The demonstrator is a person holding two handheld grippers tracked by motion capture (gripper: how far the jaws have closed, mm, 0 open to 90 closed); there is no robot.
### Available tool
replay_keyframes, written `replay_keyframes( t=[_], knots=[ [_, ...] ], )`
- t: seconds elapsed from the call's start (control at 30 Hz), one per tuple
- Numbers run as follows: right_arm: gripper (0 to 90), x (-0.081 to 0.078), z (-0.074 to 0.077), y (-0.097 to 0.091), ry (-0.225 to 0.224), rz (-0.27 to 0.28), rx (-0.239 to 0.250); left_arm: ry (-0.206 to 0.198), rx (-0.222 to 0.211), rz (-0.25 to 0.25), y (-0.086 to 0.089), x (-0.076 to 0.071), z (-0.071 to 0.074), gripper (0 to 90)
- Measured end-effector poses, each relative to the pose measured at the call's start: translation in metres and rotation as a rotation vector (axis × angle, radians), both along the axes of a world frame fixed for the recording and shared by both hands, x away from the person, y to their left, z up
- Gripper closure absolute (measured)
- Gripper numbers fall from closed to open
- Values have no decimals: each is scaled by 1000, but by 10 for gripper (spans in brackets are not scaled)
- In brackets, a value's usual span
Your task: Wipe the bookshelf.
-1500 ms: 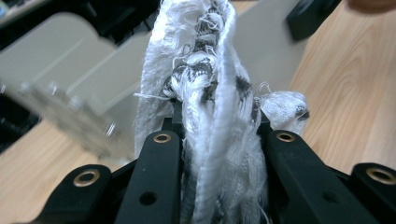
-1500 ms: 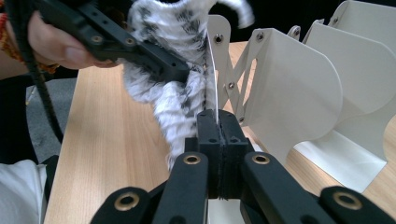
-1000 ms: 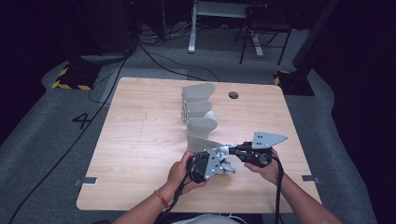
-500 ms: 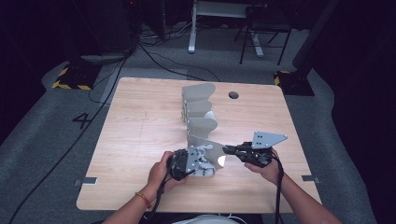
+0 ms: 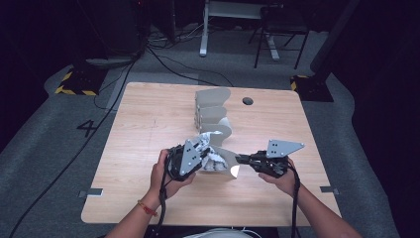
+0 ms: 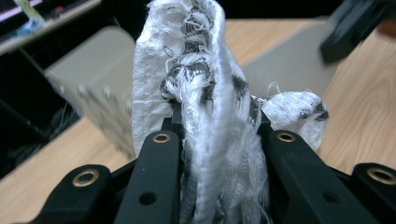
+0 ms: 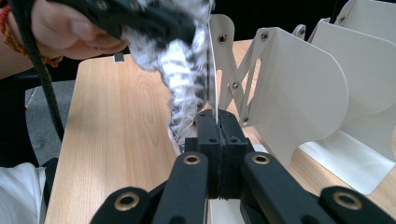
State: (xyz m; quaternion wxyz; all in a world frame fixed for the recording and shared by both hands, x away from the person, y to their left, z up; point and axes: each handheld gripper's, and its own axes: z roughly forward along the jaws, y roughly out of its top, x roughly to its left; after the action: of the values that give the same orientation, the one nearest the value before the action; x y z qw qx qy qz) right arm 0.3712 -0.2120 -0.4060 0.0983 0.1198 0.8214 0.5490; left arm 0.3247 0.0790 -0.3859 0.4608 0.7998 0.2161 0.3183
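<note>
A frayed white cloth with black patches (image 6: 212, 88) is bunched between the jaws of my left gripper (image 6: 223, 136), which is shut on it. In the high view the left gripper (image 5: 198, 154) holds the cloth (image 5: 210, 154) just above the nearest panel of a beige folding divider rack (image 5: 213, 111). My right gripper (image 7: 217, 123) is shut on the thin edge of that nearest panel (image 7: 299, 93), and the cloth (image 7: 182, 70) hangs right behind its jaws. From above, the right gripper (image 5: 242, 159) pinches the panel (image 5: 229, 168) from the right.
The rack's other panels stand in a row toward the far side of the wooden table (image 5: 148, 119). A round cable hole (image 5: 247, 101) lies at the back right. The person's left hand (image 7: 70, 28) is close above the table's front edge.
My left gripper has moved left and upward with the cloth in it, drawing the cloth up by the nearest panel. The right gripper has stayed put on the panel.
</note>
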Motion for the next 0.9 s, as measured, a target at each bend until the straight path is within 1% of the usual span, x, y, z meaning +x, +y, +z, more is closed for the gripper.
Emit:
replay_keyframes(
  t=[0.07,0.17,0.2,0.23,0.27,0.33,0.43,0.47,0.53,0.6,0.63,0.67,0.7,0.73,0.77,0.8,0.83,0.87,0.9],
  knots=[
    [900,0,0,0,1,0,0,-10,-12,-23,-8,0,3,737],
    [900,0,0,0,2,-7,-1,-18,-11,-72,-21,0,3,737],
    [900,0,0,-1,5,-7,0,-16,-11,-101,-26,-1,2,737],
    [900,1,0,-1,8,-9,2,-9,-11,-126,-29,-1,1,738],
    [900,0,0,-1,9,-10,1,3,-16,-161,-34,-1,-3,738],
    [900,0,0,-1,6,-13,-1,12,-2,-180,-42,0,-8,738],
    [900,1,0,-2,12,-18,6,35,7,-203,-50,1,-17,739],
    [900,1,0,-2,12,-19,6,44,18,-213,-51,2,-20,739],
    [900,2,0,-3,9,-22,5,52,41,-215,-54,3,-26,740],
    [900,2,0,-3,10,-23,5,60,80,-216,-57,4,-34,740],
    [900,2,0,-3,9,-23,4,69,87,-220,-58,4,-36,739],
    [900,2,0,-3,10,-24,4,74,113,-226,-59,6,-40,739],
    [900,2,0,-3,8,-25,3,82,124,-228,-59,7,-44,739],
    [900,2,0,-3,8,-26,2,97,132,-229,-58,8,-47,739],
    [900,2,0,-3,9,-27,2,114,152,-230,-58,10,-51,739],
    [900,2,0,-3,10,-25,3,122,172,-227,-57,10,-54,739],
    [900,2,0,-3,10,-24,2,135,199,-221,-56,11,-58,739],
    [900,2,0,-3,10,-22,1,159,224,-215,-54,13,-62,738],
    [900,2,0,-3,8,-20,-1,184,259,-206,-52,15,-66,736]
  ],
)
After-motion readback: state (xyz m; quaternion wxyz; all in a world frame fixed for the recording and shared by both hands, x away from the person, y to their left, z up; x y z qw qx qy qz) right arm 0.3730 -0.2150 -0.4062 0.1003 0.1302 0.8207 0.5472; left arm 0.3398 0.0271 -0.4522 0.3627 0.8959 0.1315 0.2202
